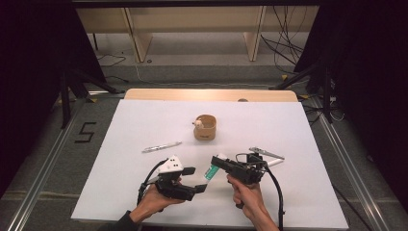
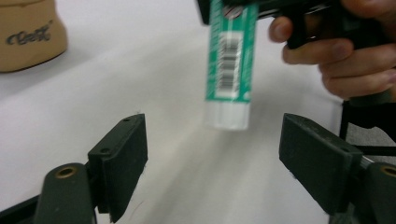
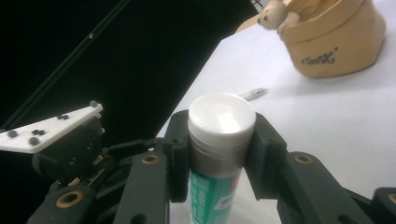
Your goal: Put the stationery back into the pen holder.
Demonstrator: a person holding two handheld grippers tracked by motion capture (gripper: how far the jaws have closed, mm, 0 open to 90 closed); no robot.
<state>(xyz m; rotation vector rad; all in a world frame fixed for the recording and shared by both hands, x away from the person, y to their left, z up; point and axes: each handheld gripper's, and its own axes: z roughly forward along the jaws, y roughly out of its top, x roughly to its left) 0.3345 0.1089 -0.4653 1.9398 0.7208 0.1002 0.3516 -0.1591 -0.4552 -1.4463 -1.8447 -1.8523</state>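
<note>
A: Where is the glue stick [image 1: 210,172] at this moment?

B: The right gripper [image 3: 222,154] holds it. Its two jaws press on the tube from both sides, just under the white end, as the right gripper view shows. The stick is lifted above the white table [image 1: 144,120], it does not lie on it.

A: And the left gripper [image 2: 212,158]?

B: Its jaws stand wide apart, with nothing between the pads. In the left gripper view the free white end of the stick hangs just in front of them, about in the middle of the gap.

A: How does the long axis go?

B: In the high view it points from the right gripper toward the left one, tilted a little down. So the free end lies toward the open left jaws, and the left hand [image 1: 156,199] is the nearer one to this end. I judge the next move is that the left jaws come around the free end and close on it, maybe to pull a cap, but I cannot tell if this white part is a cap.

A: Any containers?

B: One tan pot [image 1: 205,127] stands well apart, farther back on the table. A small bear figure [image 3: 273,13] sits at its rim; what else is inside I cannot see. A pen [image 1: 161,147] lies between the pot and the left gripper, and another pen-like tool [image 1: 266,153] lies near the right gripper.
</note>
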